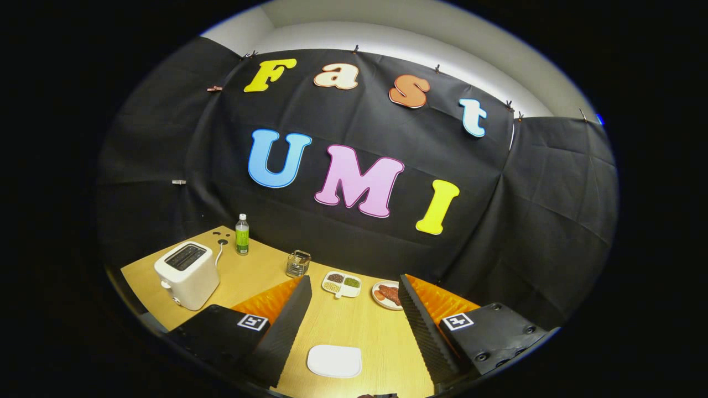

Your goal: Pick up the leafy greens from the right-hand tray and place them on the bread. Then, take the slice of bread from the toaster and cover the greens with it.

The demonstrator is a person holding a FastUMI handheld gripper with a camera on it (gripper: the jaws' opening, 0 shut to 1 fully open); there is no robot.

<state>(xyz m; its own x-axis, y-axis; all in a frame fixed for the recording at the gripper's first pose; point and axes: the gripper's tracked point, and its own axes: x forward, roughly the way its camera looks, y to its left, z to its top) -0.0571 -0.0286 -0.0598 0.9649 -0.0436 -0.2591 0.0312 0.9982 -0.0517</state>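
Tool [354, 277] fingers stand spread wide, empty. Between them on the counter [354, 326] lies a bare white slab [334, 361]; bread or plate, I cannot tell. Dishes [342, 284] sit just beyond the tips, greens unconfirmed. Toaster [185, 273] stands far left. Whichever pick follows, I judge a square, slow approach best.

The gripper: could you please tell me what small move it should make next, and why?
Probably ease the open gripper forward toward the divided tray, whose right compartment holds something green, likely the greens. The white slab between its fingers lies bare, with no greens on it, and the gripper holds nothing.
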